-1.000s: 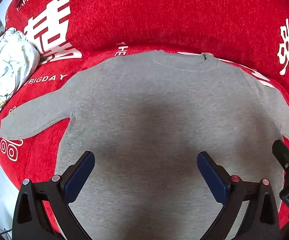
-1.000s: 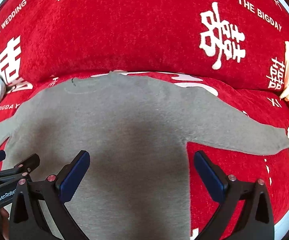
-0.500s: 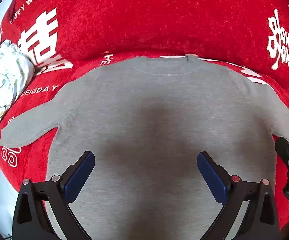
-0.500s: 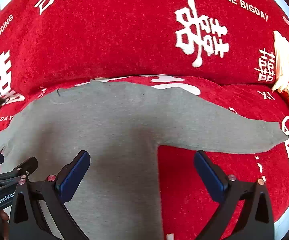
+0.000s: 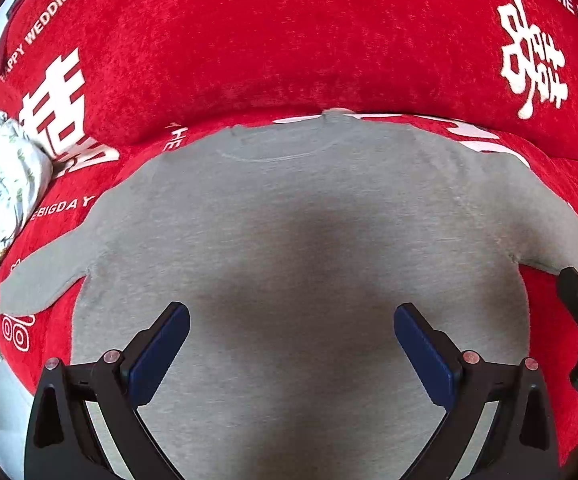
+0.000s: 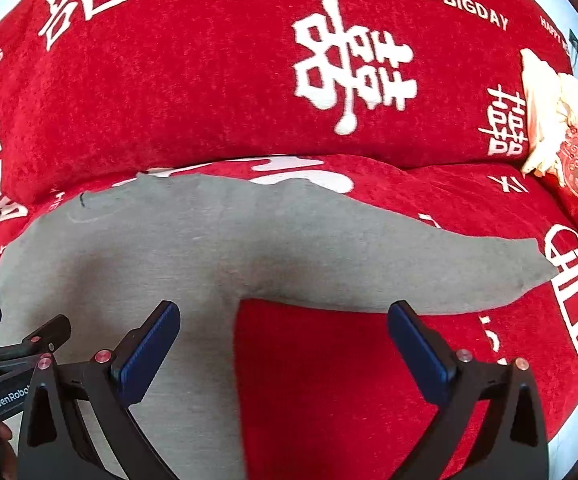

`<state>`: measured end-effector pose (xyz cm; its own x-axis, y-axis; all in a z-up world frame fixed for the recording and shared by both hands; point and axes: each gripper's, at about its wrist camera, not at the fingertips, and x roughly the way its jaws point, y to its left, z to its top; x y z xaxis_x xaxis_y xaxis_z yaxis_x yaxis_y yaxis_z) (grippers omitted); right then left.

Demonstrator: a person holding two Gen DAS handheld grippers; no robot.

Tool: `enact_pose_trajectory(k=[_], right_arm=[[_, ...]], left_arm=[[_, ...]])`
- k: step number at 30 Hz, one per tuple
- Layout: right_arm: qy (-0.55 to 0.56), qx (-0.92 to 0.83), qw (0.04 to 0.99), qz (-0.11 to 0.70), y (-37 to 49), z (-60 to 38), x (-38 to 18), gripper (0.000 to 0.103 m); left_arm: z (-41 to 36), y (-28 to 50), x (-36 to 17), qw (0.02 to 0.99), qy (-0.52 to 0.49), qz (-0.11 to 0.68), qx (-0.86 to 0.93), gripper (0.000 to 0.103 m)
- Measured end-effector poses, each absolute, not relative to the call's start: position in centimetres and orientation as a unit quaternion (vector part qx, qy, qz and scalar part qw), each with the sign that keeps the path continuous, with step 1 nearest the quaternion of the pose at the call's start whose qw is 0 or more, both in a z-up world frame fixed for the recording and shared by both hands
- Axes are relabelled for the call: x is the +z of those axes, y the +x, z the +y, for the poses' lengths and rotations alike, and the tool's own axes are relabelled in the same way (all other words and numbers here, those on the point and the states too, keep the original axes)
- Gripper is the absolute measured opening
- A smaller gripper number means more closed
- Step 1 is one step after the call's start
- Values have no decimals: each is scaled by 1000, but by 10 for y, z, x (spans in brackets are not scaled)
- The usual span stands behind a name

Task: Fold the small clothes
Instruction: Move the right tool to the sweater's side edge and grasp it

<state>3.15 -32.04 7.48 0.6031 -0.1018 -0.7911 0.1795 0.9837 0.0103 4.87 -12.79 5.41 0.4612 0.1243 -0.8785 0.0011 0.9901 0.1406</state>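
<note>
Grey long-sleeved sweater (image 5: 297, 240), spread flat on red printed cover (image 5: 249, 48), neckline farthest from camera, both sleeves extended outward, apparently unfolded

One grey sweater (image 5: 289, 220) with two sleeves lies ahead of two open grippers, left gripper (image 5: 291, 344) and right gripper (image 6: 283, 340); one patterned cloth bundle (image 5: 1, 184) sits far left.

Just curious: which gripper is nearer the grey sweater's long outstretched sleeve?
Right. The right gripper hovers just below that sleeve; the left gripper sits over the sweater's body.
</note>
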Motion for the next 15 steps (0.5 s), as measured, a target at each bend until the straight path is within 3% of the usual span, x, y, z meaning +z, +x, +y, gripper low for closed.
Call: enact_pose_trajectory(k=[15], right_arm=[[74,-124,885,442,29,-393,61,103]], left_arm=[[-191,55,50,852,96,514,7,103]])
